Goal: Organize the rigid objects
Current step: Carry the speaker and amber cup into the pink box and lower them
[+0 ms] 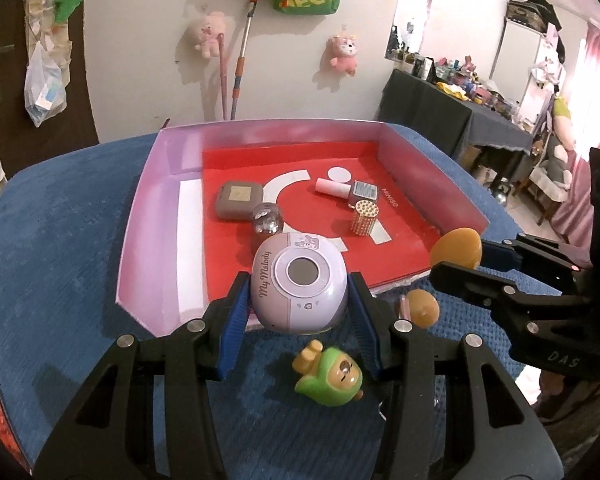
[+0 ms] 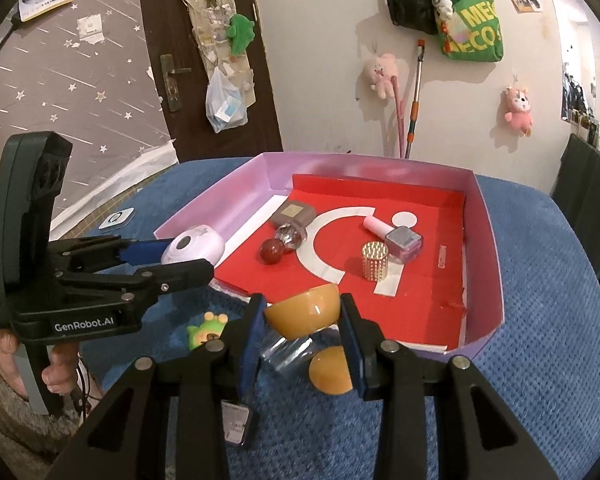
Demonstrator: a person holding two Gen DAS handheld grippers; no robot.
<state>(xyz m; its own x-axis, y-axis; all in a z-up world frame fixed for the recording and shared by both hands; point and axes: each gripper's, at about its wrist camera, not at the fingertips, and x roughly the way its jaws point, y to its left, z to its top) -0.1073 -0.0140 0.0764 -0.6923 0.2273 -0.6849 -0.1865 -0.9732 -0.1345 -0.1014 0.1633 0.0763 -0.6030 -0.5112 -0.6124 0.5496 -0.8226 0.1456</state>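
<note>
My left gripper [image 1: 299,286] is shut on a lilac "My Melody" toy camera [image 1: 300,280], held over the near edge of the pink-walled tray [image 1: 148,208]. From the right wrist view the same camera [image 2: 192,246] sits in the left gripper [image 2: 182,258] at the tray's left corner. My right gripper [image 2: 302,312] is shut on an orange half-sphere [image 2: 302,310], just in front of the tray's red floor [image 2: 420,312]. A second orange half-sphere [image 2: 330,372] and a clear small bottle [image 2: 284,350] lie on the cloth below it. A green bear figure [image 1: 328,376] lies on its side nearby.
Inside the tray are a brown compact [image 1: 238,198], a crystal-topped bottle [image 1: 266,218], a red ball [image 2: 272,251], a pink nail polish [image 1: 346,190] and a gold studded cylinder [image 1: 364,218]. The blue cloth [image 1: 60,240] covers the table. A small dark device [image 2: 236,424] lies near my right fingers.
</note>
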